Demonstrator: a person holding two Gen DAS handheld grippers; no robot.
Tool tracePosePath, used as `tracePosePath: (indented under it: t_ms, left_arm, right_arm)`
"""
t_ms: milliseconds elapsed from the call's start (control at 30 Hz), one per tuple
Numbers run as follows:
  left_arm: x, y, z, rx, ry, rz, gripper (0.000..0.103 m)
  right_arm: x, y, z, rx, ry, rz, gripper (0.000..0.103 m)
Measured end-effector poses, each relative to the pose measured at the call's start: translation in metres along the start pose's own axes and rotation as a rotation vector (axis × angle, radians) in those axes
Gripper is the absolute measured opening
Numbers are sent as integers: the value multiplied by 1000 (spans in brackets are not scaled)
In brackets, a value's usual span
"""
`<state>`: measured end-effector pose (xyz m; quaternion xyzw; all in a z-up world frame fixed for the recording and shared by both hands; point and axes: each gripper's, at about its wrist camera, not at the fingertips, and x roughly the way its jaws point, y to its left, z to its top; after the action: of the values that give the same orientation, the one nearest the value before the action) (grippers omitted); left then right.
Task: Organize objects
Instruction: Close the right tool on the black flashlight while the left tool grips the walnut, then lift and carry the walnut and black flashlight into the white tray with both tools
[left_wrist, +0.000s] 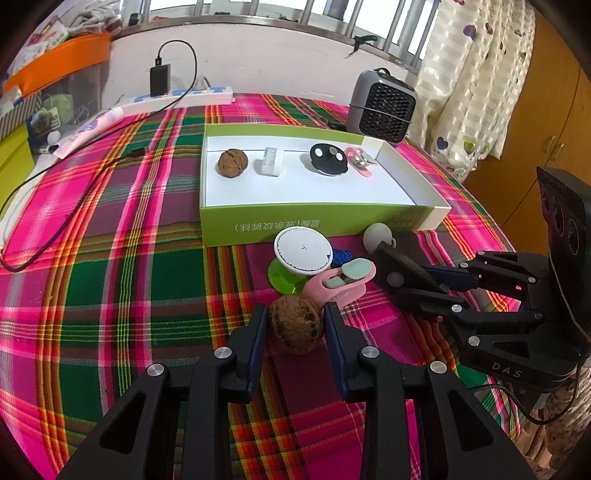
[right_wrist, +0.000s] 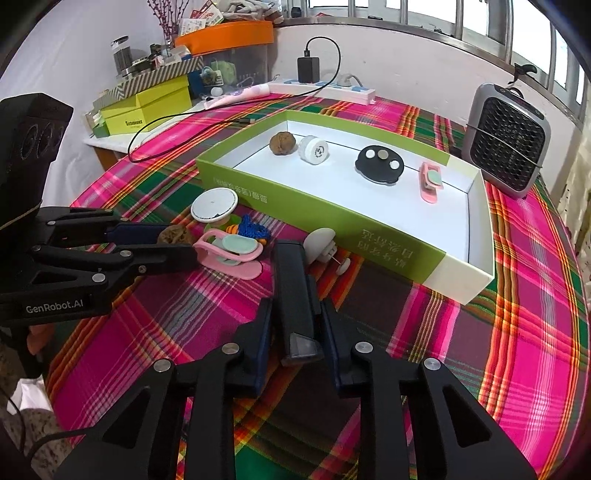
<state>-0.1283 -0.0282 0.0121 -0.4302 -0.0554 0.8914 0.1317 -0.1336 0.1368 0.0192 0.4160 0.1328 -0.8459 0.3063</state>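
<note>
On the plaid-covered worktop (left_wrist: 110, 258), left tongs (left_wrist: 295, 325) straddle a brown walnut (left_wrist: 295, 323), one finger on each side; pads look close to the shell but contact can't be confirmed, so grip state is unclear. Same walnut seen from the right wrist view sits between those fingers (right_wrist: 173, 234). Right tongs (right_wrist: 295, 325) pinch a black rectangular block (right_wrist: 295, 288), which sticks forward between the fingers, its far end near a white mushroom-shaped knob (right_wrist: 320, 242) lying just beside the box wall.

Green-and-white open box (left_wrist: 314, 223) sits mid-worktop. Inside, in a row along the far side: second walnut (left_wrist: 232, 163), white ribbed cap (left_wrist: 272, 161), black round piece with pale dots (left_wrist: 328, 158), pink clip (left_wrist: 360, 159) nearest the white end of the box. All four apart from each other.

Loose cluster in front of the box: white disc (left_wrist: 303, 249) resting on a green base (left_wrist: 284, 278), pink clip with mint pads (left_wrist: 340, 282) just behind the walnut and touching or nearly touching it, blue cord piece (left_wrist: 341, 256) partly hidden behind the disc.

Grey mini fan heater (left_wrist: 382, 107) stands behind the box. White power strip (left_wrist: 192, 96) with black charger (left_wrist: 160, 79) along the wall, black cable (left_wrist: 74, 206) trailing across the cloth.
</note>
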Motion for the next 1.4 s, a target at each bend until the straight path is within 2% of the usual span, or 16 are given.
tracePosePath:
  t_ms: [1033, 1400]
  left_arm:
    - [-15, -2, 6, 6, -36, -2, 29]
    - [-24, -6, 17, 24, -65, -3, 29]
  right_arm:
    - [-13, -3, 3, 25, -39, 16, 25]
    - [-29, -11, 8, 60, -82, 41, 25]
